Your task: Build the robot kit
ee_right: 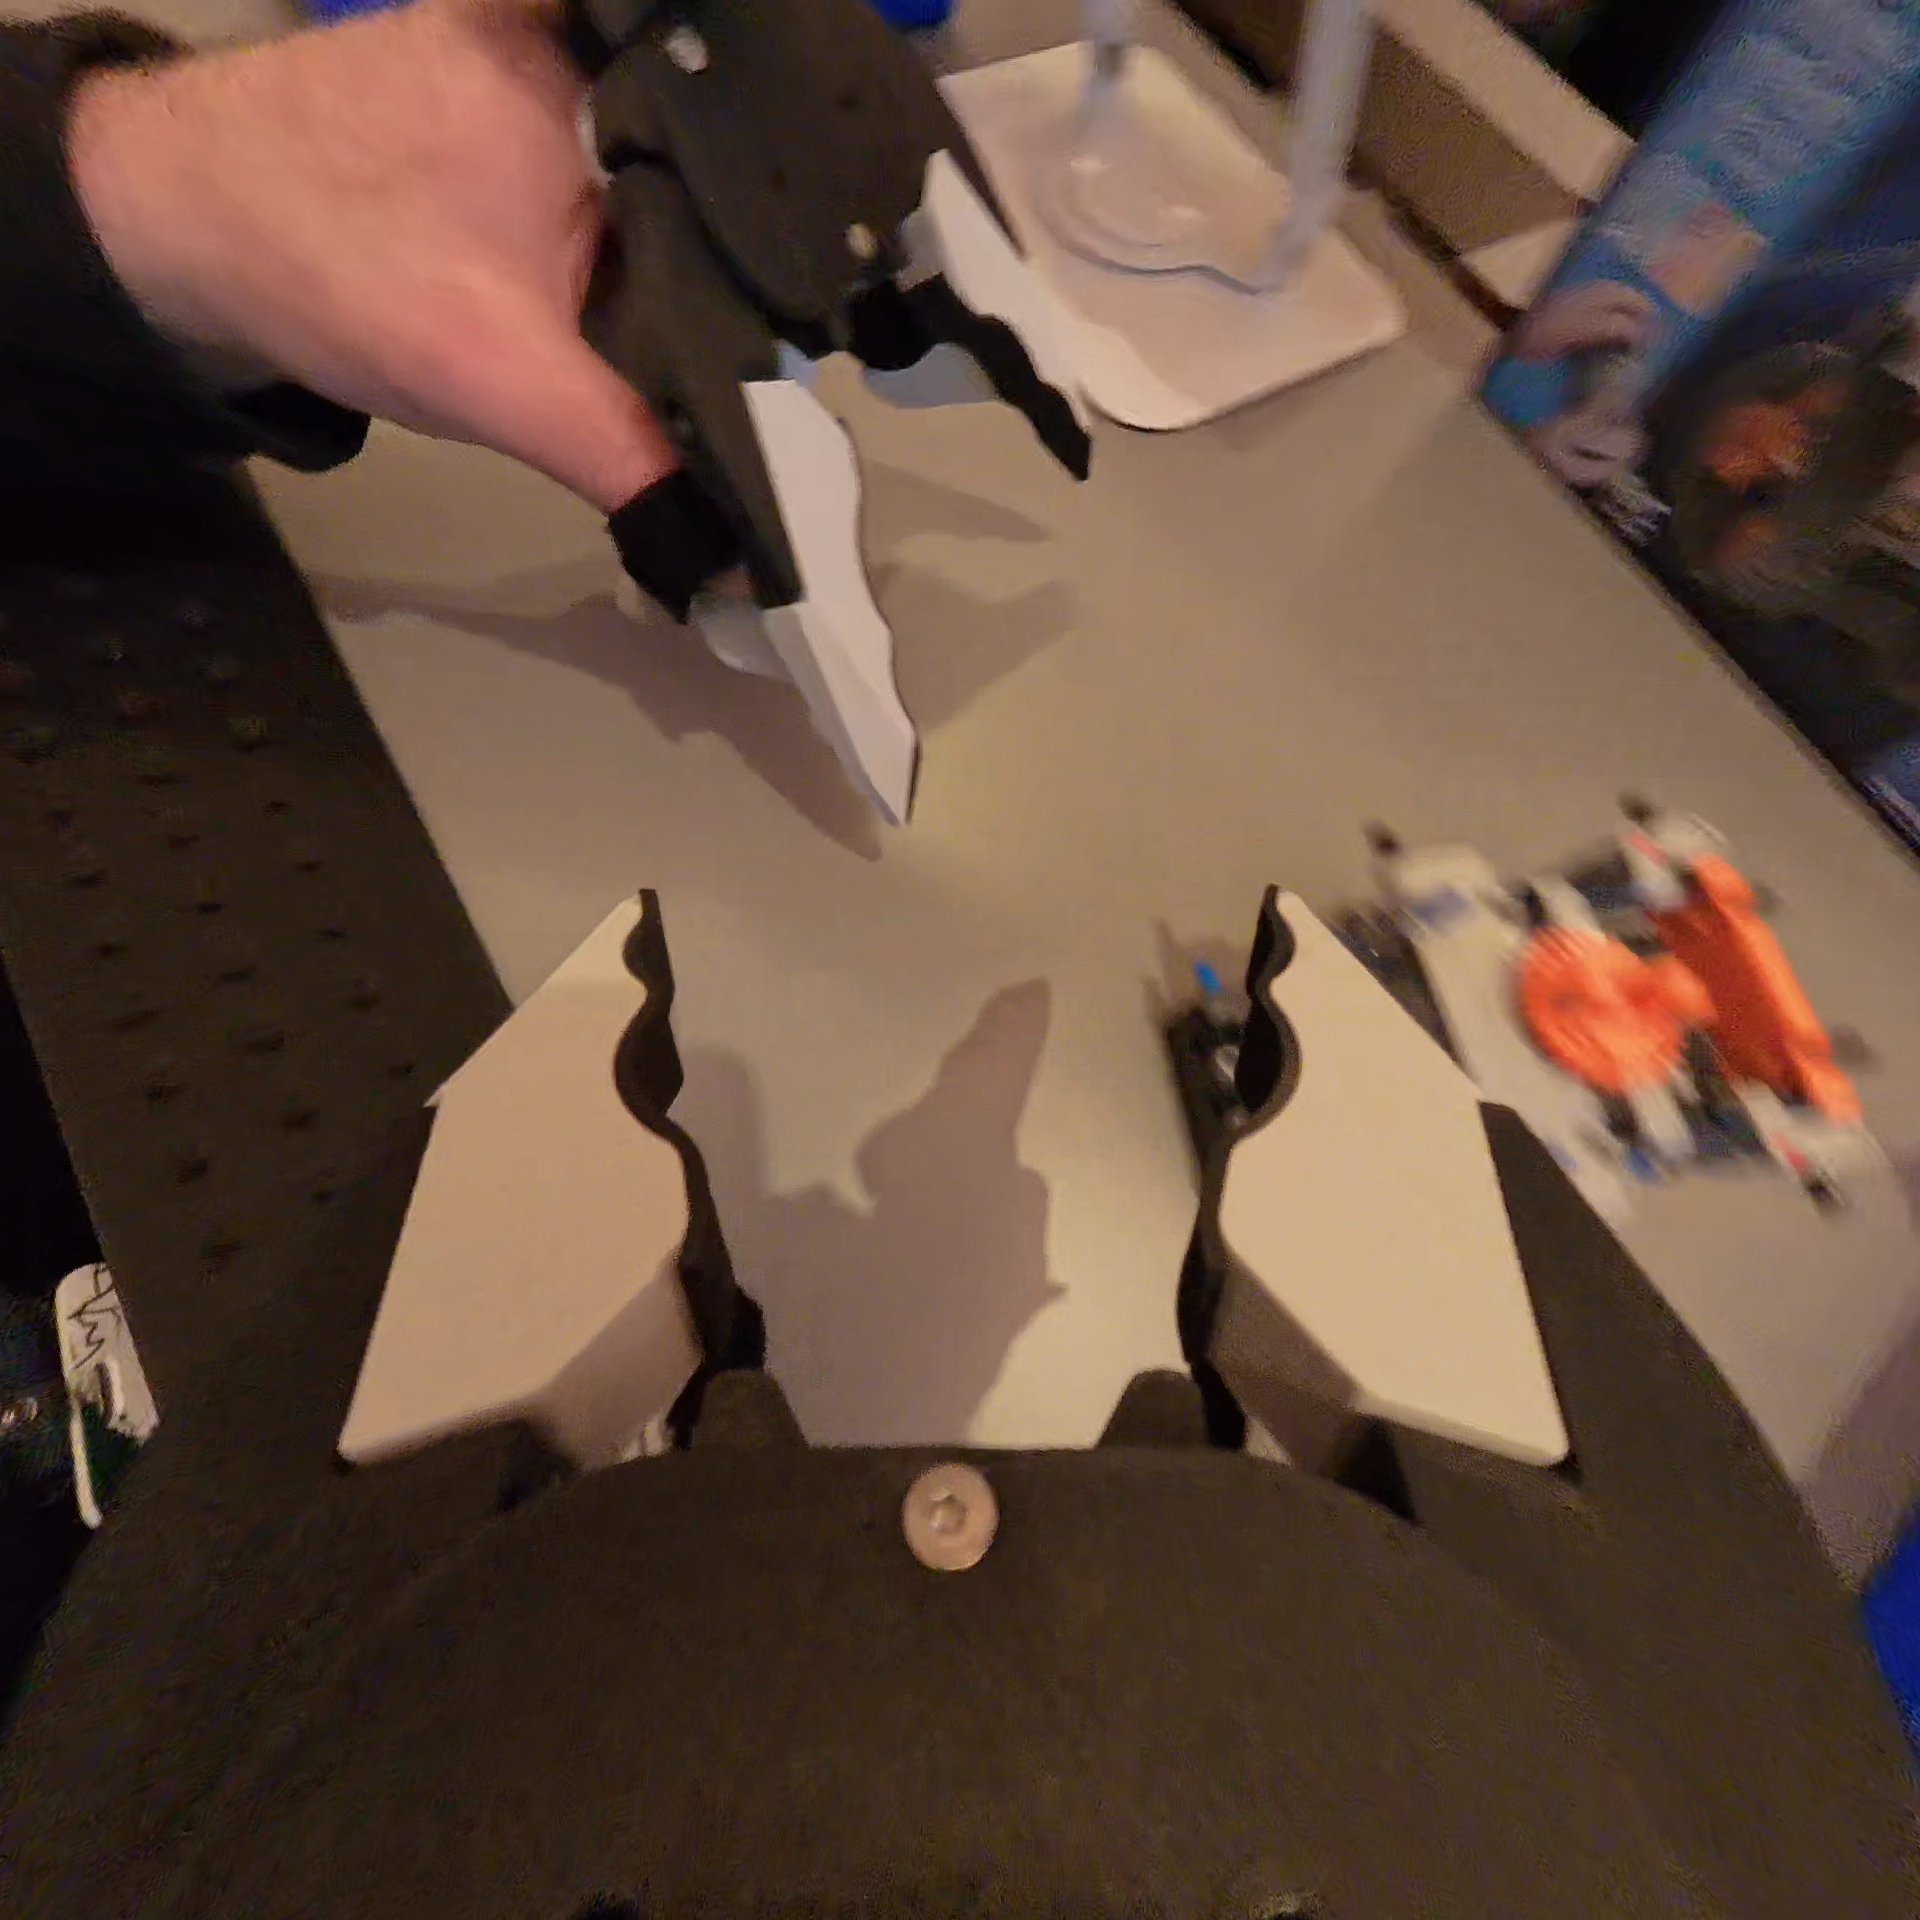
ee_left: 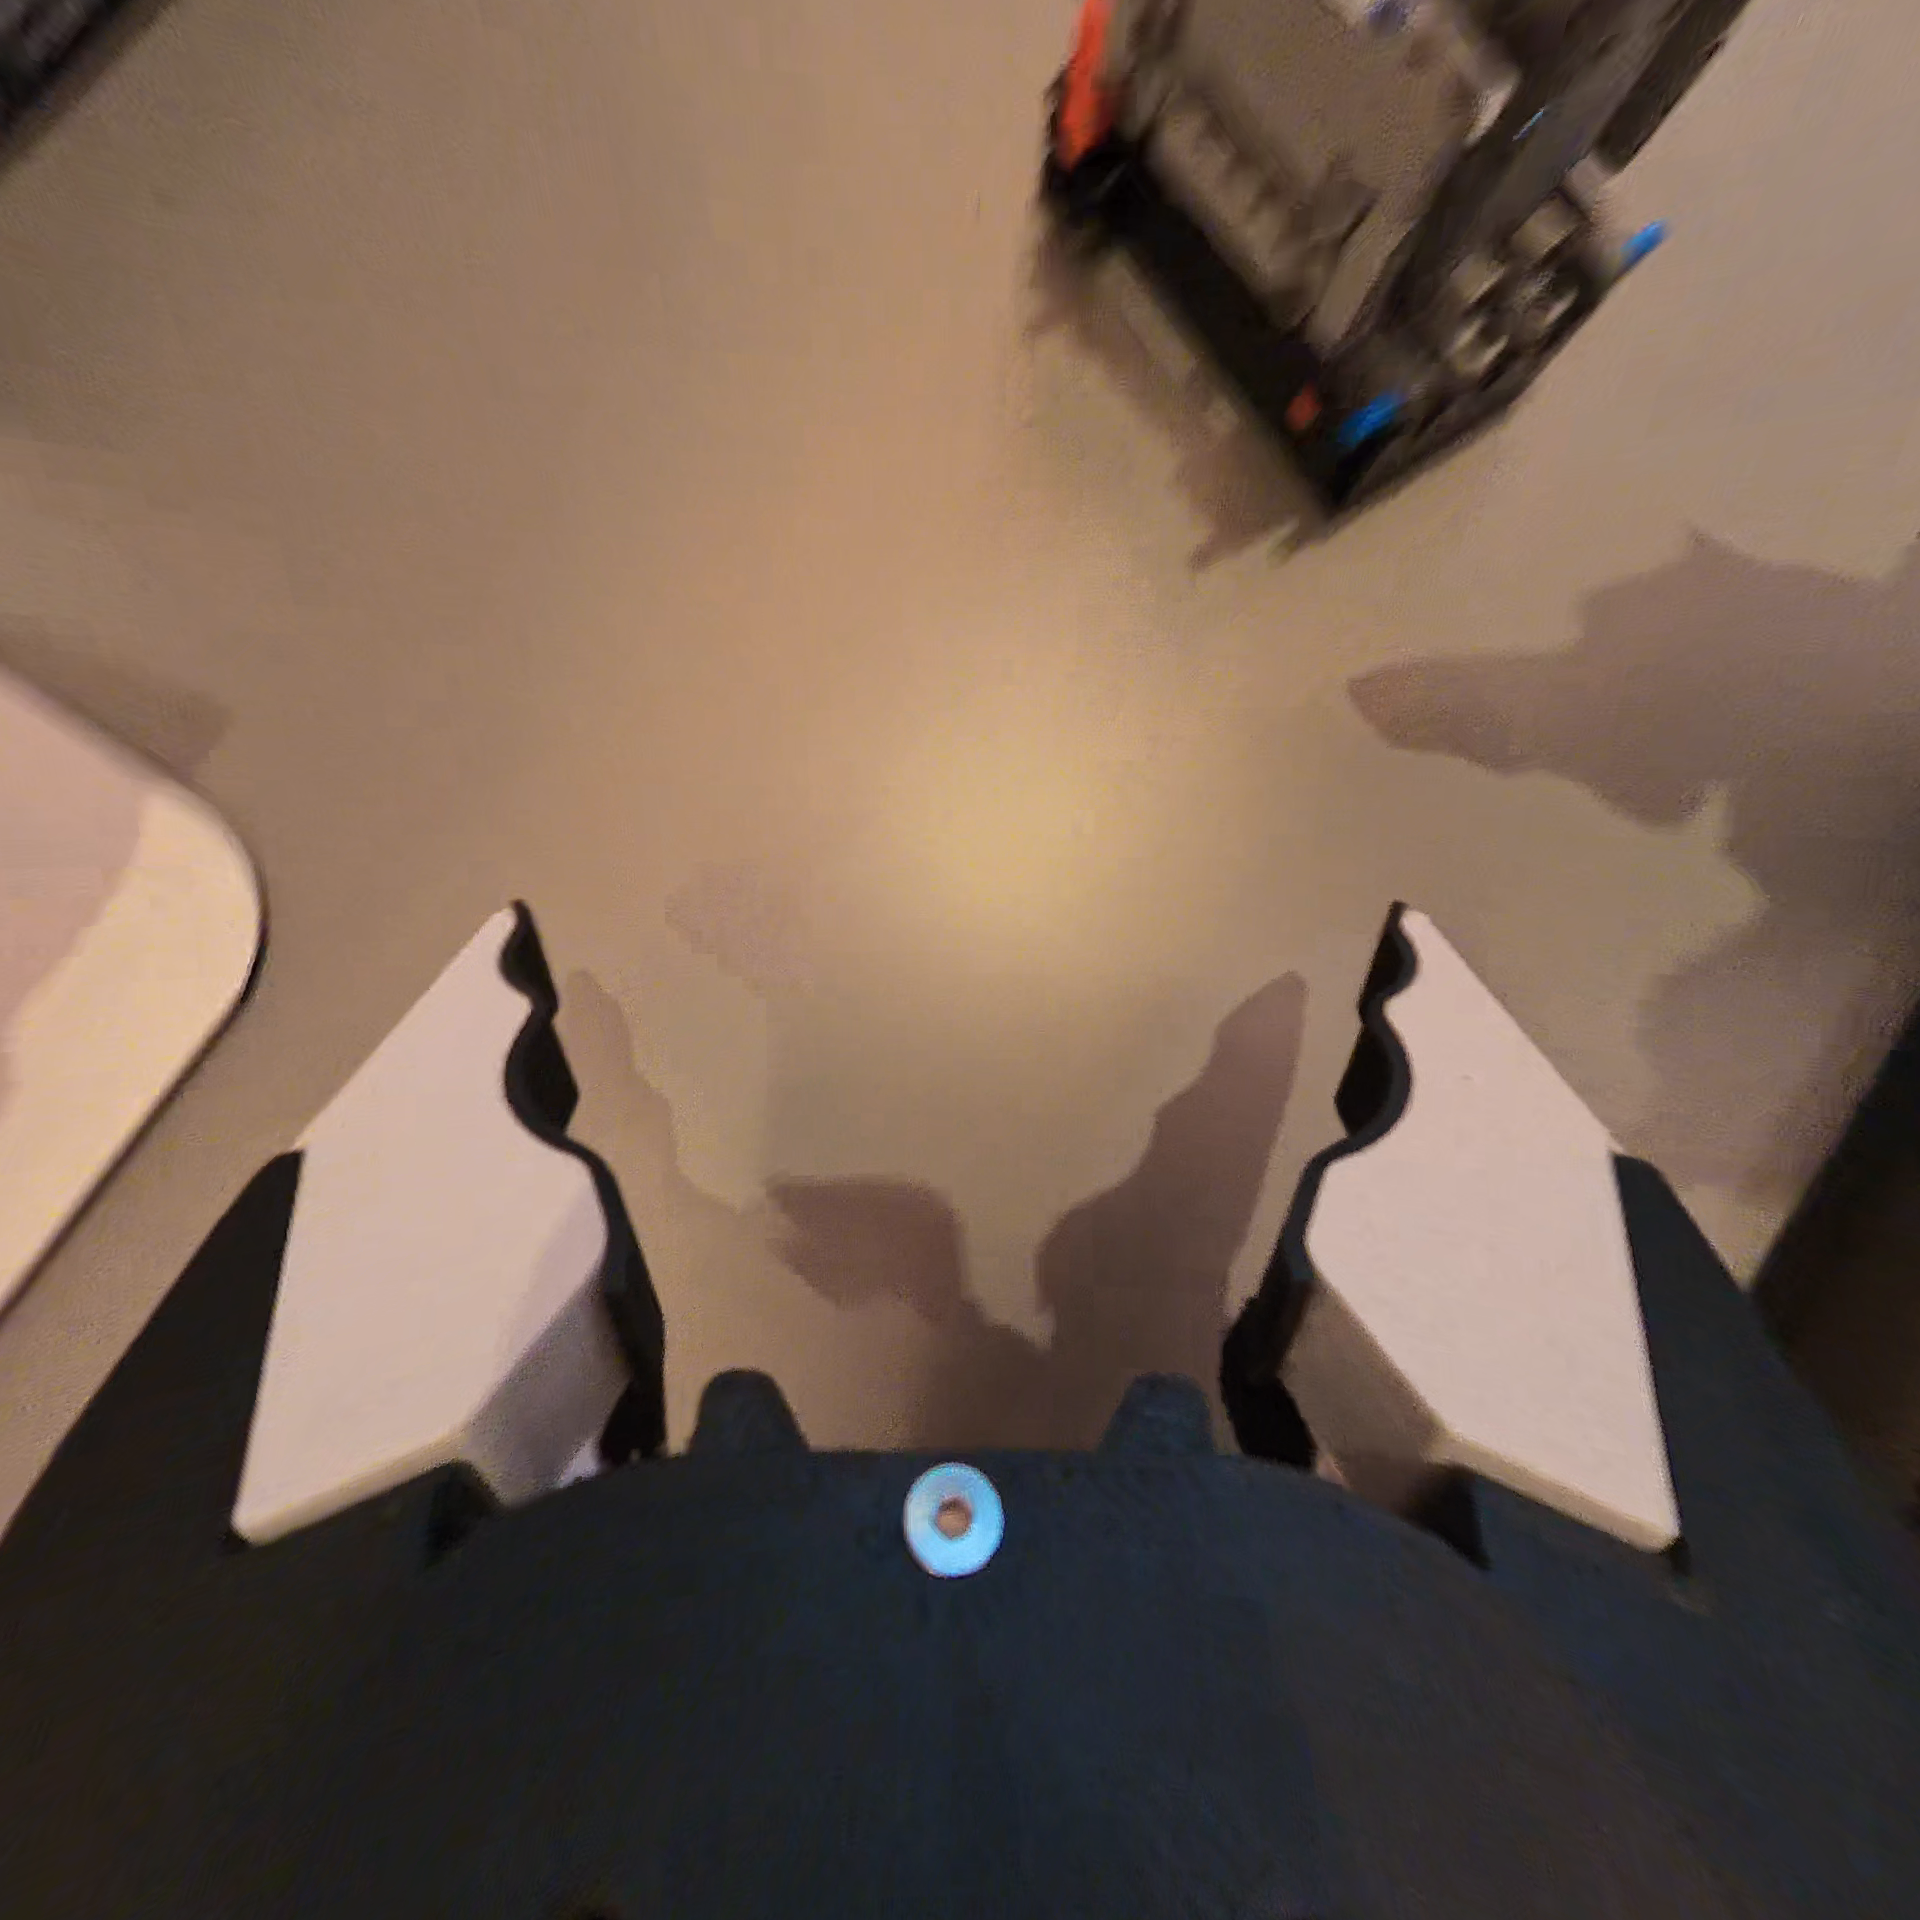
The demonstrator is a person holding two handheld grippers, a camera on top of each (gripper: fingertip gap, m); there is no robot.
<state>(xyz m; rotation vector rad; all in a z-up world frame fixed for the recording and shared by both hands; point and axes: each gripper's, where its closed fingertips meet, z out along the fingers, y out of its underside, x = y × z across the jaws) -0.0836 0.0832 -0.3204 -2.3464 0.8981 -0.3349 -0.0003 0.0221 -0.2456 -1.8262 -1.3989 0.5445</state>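
Right gripper gaped empty over grey table, small dark part touching inner right finger, orange-white brick model at 2 o'clock; left gripper likewise spread, grasping nothing, blurred dark-grey brick assembly at 1 o'clock untouched.

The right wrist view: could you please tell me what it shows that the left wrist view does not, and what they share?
Only the right wrist view shows the hand holding the left gripper, the right gripper open and empty, a blue box, a dark mat and the model's orange parts.

Only the left wrist view shows the left gripper's own open, empty fingers from behind.

Both show the table, the white base and the blurred brick model.
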